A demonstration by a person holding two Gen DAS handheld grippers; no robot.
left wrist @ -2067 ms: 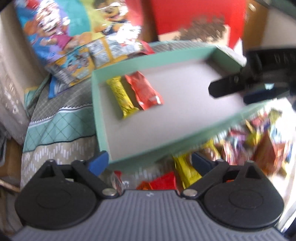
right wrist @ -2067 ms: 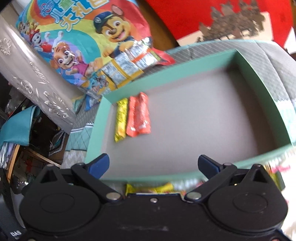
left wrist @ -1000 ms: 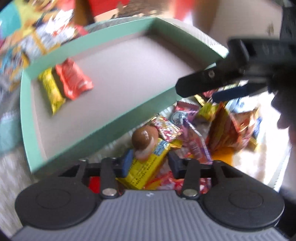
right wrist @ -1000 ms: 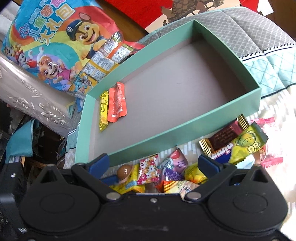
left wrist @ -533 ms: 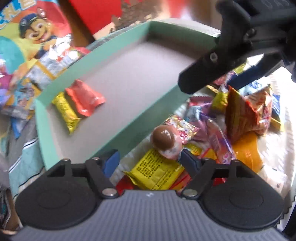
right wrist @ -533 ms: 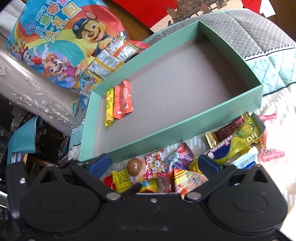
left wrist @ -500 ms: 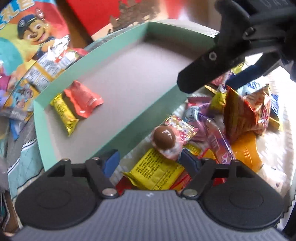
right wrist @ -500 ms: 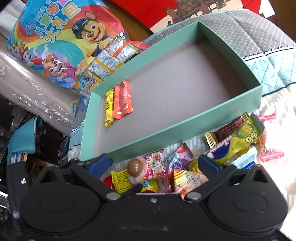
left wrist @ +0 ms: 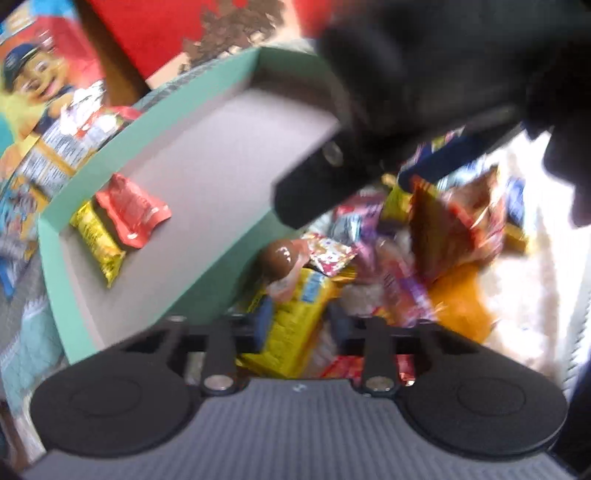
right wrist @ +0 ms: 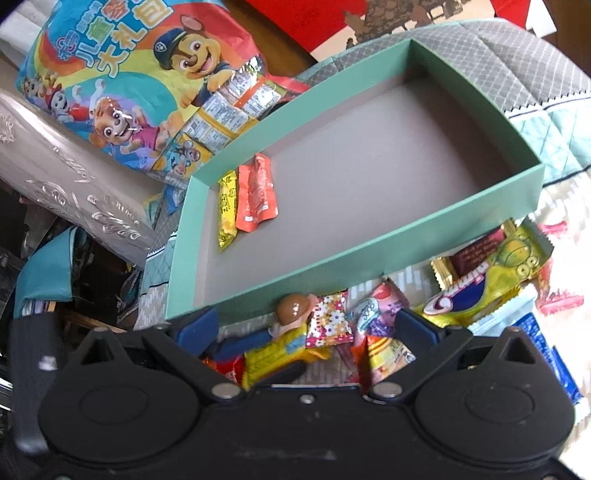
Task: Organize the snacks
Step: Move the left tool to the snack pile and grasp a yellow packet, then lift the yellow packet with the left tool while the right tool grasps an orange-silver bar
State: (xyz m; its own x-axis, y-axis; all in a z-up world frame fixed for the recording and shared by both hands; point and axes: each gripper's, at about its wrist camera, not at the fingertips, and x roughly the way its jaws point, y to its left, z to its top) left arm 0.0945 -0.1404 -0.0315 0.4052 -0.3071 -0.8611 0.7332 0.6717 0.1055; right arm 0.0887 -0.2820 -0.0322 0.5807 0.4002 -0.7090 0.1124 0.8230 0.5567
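Note:
A green shallow box holds a yellow bar and a red packet at its left end. Loose snacks are heaped in front of it. My left gripper is shut on a yellow snack packet at the heap's left edge, just below a brown chocolate ball sweet. One of its blue fingers shows in the right wrist view. My right gripper hovers open above the heap with nothing between its fingers.
A cartoon-dog gift bag lies behind the box on the left, beside a silver embossed box. A red box stands at the back. Wrapped sweets and a yellow-green bar crowd the quilted cloth on the right.
The left jaws stood wide half a second ago and have now shut on the yellow packet. The left view has rolled, and the right gripper looms larger and closer in it.

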